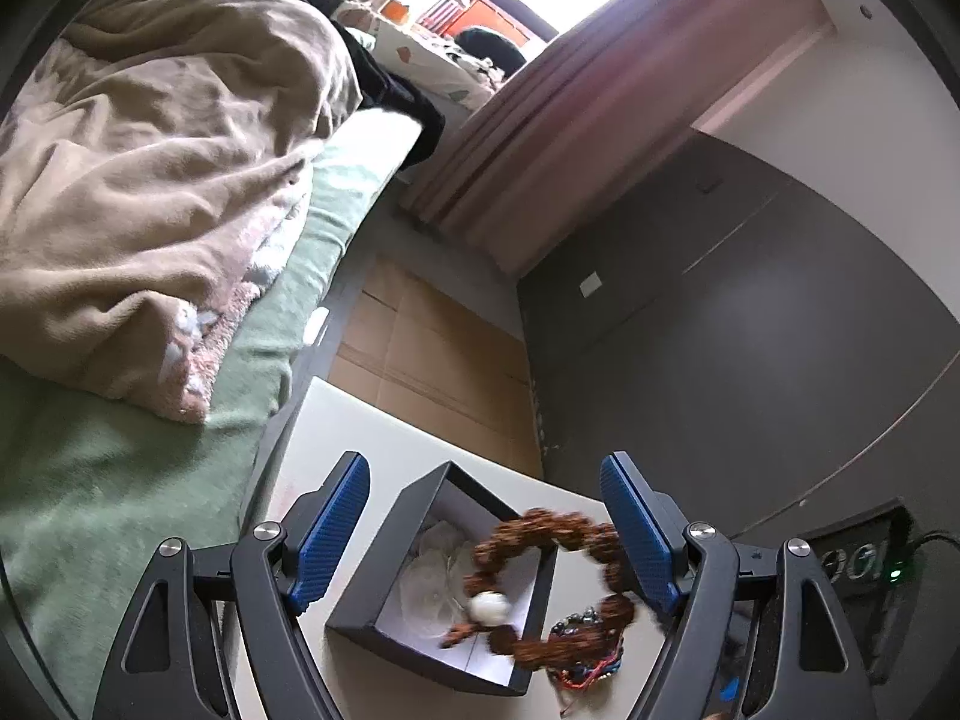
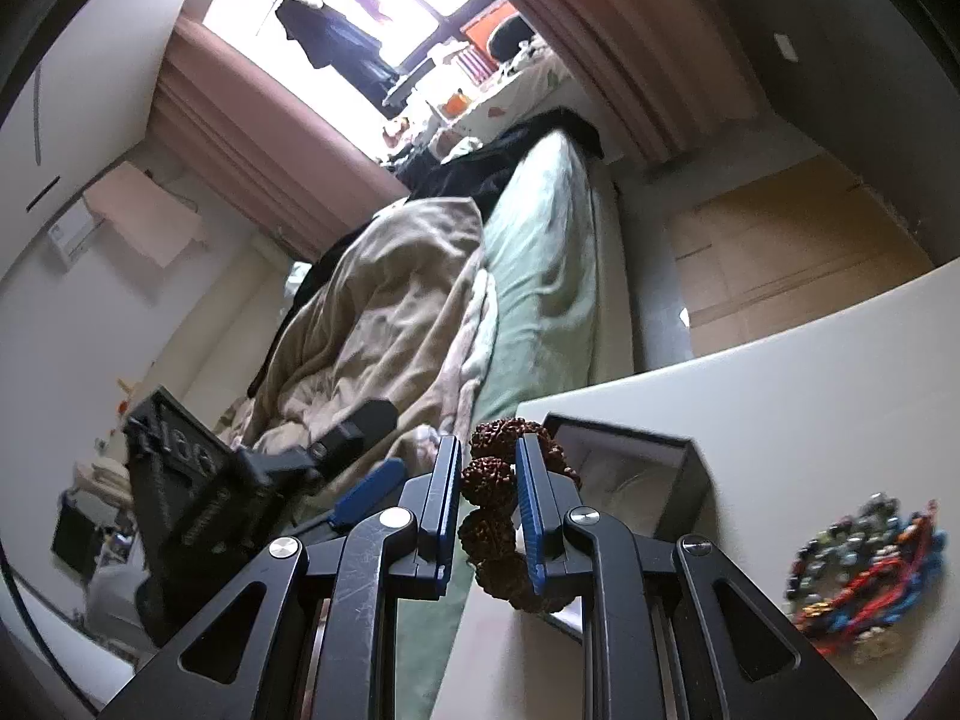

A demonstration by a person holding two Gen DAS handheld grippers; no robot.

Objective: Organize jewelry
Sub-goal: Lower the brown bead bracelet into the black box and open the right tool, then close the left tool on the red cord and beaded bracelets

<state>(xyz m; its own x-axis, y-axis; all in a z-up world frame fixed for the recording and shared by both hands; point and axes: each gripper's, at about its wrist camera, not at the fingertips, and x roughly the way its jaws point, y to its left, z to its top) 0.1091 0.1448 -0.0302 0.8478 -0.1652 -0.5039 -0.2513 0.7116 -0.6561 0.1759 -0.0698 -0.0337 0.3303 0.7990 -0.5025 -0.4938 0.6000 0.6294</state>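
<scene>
Right hand-held gripper clamps the brown bead bracelet above the open box (1 pile waits beside it); left hand-held gripper gapes.

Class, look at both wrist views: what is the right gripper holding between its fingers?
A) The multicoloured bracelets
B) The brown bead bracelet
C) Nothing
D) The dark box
B: the right gripper is shut on the brown bead bracelet, which hangs over the open dark box, while the multicoloured bracelets lie on the white table.
</scene>
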